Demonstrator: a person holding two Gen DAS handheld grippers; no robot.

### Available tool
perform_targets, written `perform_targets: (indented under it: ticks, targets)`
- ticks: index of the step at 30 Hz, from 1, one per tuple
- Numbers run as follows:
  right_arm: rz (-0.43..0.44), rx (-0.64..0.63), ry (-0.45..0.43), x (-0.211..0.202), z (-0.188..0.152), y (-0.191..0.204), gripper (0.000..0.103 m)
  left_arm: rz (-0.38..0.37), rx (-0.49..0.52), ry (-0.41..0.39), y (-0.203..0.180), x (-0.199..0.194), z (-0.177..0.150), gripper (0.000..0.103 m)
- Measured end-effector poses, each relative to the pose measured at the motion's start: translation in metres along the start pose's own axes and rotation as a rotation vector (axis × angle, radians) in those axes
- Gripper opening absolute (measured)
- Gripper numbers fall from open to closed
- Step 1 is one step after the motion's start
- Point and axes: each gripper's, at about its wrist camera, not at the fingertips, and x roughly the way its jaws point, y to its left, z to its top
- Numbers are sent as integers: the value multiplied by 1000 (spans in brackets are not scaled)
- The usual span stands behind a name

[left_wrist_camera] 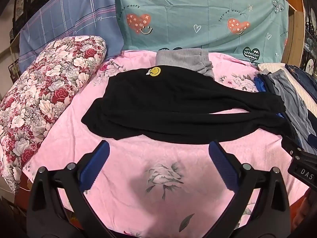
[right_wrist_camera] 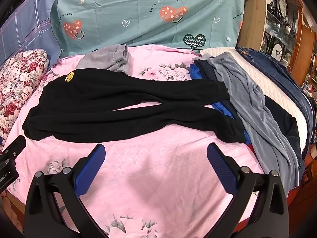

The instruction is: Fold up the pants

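Black pants [left_wrist_camera: 168, 103] with a yellow smiley patch [left_wrist_camera: 155, 71] lie spread flat across the pink bed sheet [left_wrist_camera: 158, 170], waist to the left, both legs stretching right. They also show in the right wrist view [right_wrist_camera: 122, 109], with the patch [right_wrist_camera: 69, 76] at the far left. My left gripper [left_wrist_camera: 158, 148] is open and empty, hovering just in front of the pants' near edge. My right gripper [right_wrist_camera: 155, 150] is open and empty, also just short of the near leg. The leg cuffs rest against a pile of clothes on the right.
A grey folded garment [left_wrist_camera: 184, 59] lies behind the pants. A pile of grey, blue and dark clothes [right_wrist_camera: 247, 99] and denim [right_wrist_camera: 277, 67] lies on the right. A floral pillow [left_wrist_camera: 45, 91] lies left. A teal sheet [left_wrist_camera: 198, 15] hangs behind. Wooden shelves [right_wrist_camera: 281, 19] stand right.
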Motion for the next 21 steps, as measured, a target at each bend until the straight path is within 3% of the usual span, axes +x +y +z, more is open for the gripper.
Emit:
perform_targets:
  ticks: [21]
  targets:
    - [3, -4, 8, -3, -2, 9, 102, -1, 0, 6, 2, 1, -3, 101]
